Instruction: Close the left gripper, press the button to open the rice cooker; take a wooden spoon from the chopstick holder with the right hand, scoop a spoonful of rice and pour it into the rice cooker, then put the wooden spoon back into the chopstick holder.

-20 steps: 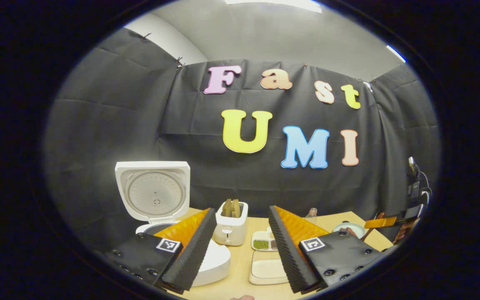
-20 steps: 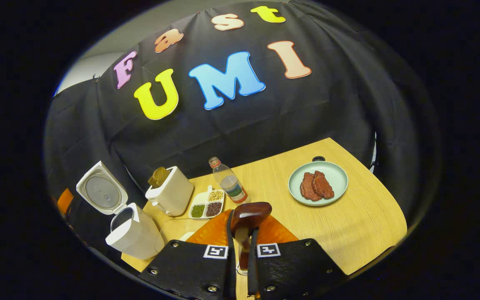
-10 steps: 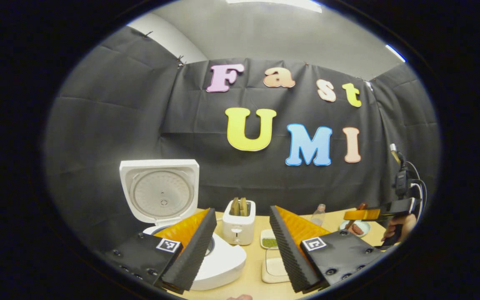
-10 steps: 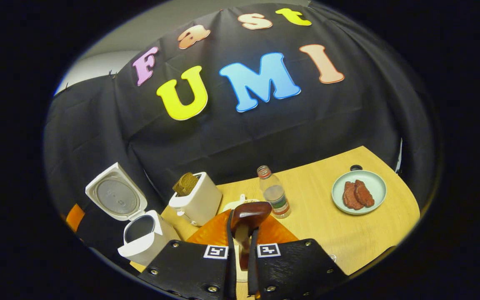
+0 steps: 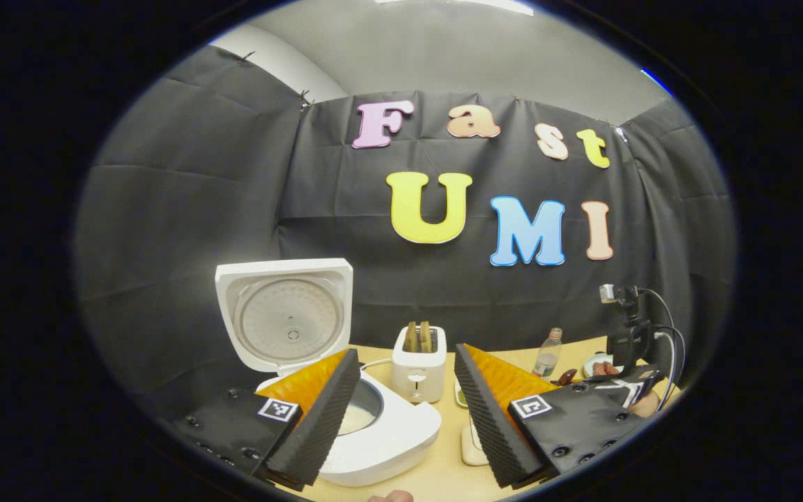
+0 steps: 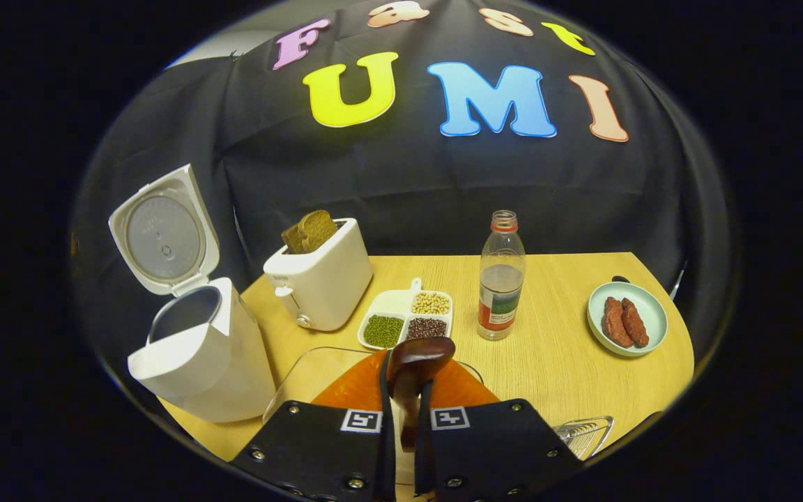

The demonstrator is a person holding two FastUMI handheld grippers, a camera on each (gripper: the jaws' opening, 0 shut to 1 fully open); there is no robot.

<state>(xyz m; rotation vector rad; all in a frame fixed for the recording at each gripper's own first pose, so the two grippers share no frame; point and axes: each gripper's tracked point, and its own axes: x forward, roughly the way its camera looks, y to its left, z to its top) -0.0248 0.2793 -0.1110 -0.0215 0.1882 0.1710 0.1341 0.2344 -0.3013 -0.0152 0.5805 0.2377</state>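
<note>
1. Rice cooker (image 6: 192,348) at the left of the counter (image 6: 569,369), lid (image 6: 163,233) up, pot mouth exposed; button step judged done. In the left gripper view it has slid rightward and sits larger than a second ago.
2. Left claw (image 5: 405,408) released, jaws spread wide, holding nothing, hovering over the cooker's front edge.
3. Right claw (image 6: 401,411) clenched on the wooden spoon (image 6: 417,359); bowl of the spoon pokes up between the fingers (no rice visible on it).
4. Right gripper view has levelled and dropped toward the counter since a second ago: toaster (image 6: 321,279), three-part dish of grains (image 6: 408,321) and bottle (image 6: 501,279) now loom closer, plate of sausages (image 6: 628,319) at far right.
5. Wire edge of what I take for the chopstick holder (image 6: 586,432) at lower right; a clear tray (image 6: 304,369) lies just ahead of the claw.
6. Judgement: spoon is out, scooping comes next.
</note>
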